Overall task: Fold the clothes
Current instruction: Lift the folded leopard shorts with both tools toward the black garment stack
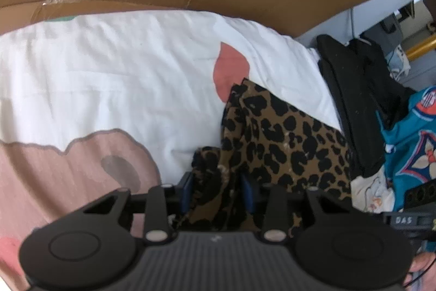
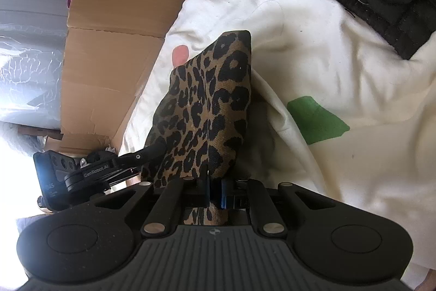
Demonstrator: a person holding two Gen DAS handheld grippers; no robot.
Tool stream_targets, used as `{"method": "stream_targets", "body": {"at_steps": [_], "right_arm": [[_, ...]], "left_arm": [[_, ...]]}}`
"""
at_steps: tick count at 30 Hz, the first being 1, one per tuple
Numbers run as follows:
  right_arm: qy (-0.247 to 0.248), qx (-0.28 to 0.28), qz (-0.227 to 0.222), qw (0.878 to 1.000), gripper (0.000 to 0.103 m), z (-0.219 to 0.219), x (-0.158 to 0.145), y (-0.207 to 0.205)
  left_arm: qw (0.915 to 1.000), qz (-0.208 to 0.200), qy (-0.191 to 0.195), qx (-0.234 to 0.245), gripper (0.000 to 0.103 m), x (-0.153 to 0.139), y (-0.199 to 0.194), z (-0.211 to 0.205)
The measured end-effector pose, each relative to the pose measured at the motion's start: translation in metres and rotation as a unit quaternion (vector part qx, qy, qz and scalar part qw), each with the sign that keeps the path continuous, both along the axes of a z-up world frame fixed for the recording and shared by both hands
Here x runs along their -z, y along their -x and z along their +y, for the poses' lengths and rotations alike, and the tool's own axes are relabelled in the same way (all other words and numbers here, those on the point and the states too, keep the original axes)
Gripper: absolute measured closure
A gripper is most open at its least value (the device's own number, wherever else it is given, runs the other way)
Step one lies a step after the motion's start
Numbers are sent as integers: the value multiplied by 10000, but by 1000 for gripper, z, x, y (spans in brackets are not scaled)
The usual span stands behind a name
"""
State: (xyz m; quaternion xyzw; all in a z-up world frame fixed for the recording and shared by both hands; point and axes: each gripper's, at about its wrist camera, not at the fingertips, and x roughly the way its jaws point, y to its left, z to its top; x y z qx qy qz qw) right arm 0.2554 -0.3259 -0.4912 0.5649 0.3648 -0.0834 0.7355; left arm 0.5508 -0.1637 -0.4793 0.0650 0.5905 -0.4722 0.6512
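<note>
Both tongs (image 1: 218, 190) (image 2: 215, 190) pinch leopard-print garment (image 1: 286, 138).

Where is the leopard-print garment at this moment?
In the left wrist view the tan-and-black leopard-print garment lies right of centre on the white patterned bedcover, beside a black garment; its near edge sits between the left gripper.

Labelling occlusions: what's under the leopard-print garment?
The brown-and-black leopard-print fabric garment lies on a white quilt with pink patches. It covers part of one salmon-pink patch; anything else beneath is hidden.
</note>
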Motion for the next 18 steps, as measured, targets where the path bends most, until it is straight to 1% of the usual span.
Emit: {"method": "stream_targets", "body": {"at_steps": [1, 2, 5, 9, 10, 12, 14, 17, 18], "right_arm": [[-19, 2, 39, 10000, 96, 0, 2, -1], [-39, 4, 77, 10000, 93, 0, 3, -2], [-109, 52, 148, 9998, 91, 0, 9, -3], [-164, 102, 143, 9997, 90, 1, 16, -7], [-171, 118, 143, 9997, 90, 0, 17, -8], [-114, 90, 151, 9998, 94, 1, 16, -10], [40, -16, 113, 9999, 96, 2, 9, -12], [160, -87, 34, 9998, 97, 1, -2, -11], [212, -102, 24, 9997, 97, 1, -5, -10]], "left_arm": [[10000, 5, -25, 13, 56, 1, 0, -1], [10000, 45, -34, 15, 52, 3, 0, -1], [9999, 143, -50, 27, 46, 8, -1, -3], [9999, 134, -3, 87, 45, 11, 1, -5], [9999, 132, 8, 84, 48, 11, 1, -5], [9999, 109, 49, 67, 55, 10, 2, -4], [9999, 97, 111, 15, 66, 6, 2, -1], [9997, 60, 210, -61, 75, -1, 4, 4], [9997, 29, 242, -75, 75, -5, 6, 5]]}}
